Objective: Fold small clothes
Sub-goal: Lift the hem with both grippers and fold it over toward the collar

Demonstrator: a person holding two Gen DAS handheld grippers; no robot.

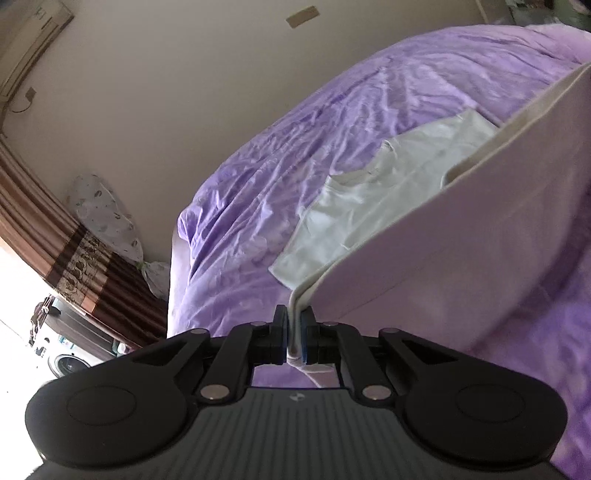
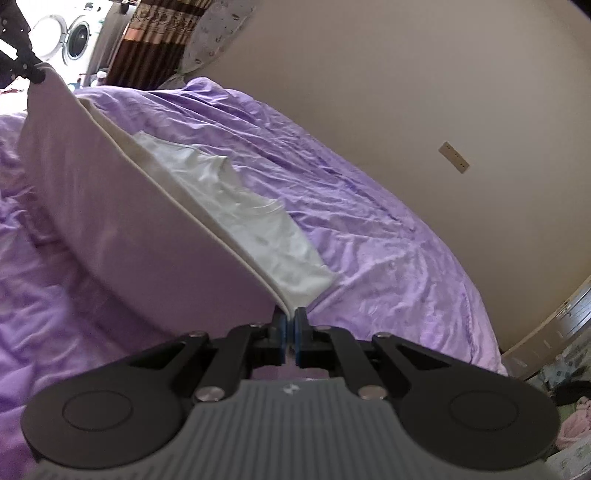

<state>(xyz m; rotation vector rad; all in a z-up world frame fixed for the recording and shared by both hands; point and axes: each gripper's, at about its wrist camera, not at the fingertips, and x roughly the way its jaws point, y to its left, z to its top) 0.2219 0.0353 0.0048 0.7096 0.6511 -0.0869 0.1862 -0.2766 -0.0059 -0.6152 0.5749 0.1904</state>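
Observation:
A white garment (image 1: 399,177) (image 2: 251,229) lies on the purple bed sheet (image 1: 295,155) (image 2: 369,221), with its near edge lifted off the bed as a taut flap (image 1: 461,251) (image 2: 129,229). My left gripper (image 1: 294,325) is shut on one corner of that raised edge; white cloth shows between its blue pads. My right gripper (image 2: 290,325) is shut on the other corner. In the right wrist view the left gripper (image 2: 26,62) appears at the far upper left, holding the flap's far corner. The part of the garment under the flap is hidden.
The bed fills most of both views, with a beige wall (image 1: 166,92) (image 2: 406,74) behind it. A brown curtain (image 1: 74,258), a patterned bundle (image 1: 103,214) and a washing machine (image 2: 70,33) stand beyond the bed's end. A cabinet edge (image 2: 569,314) is at right.

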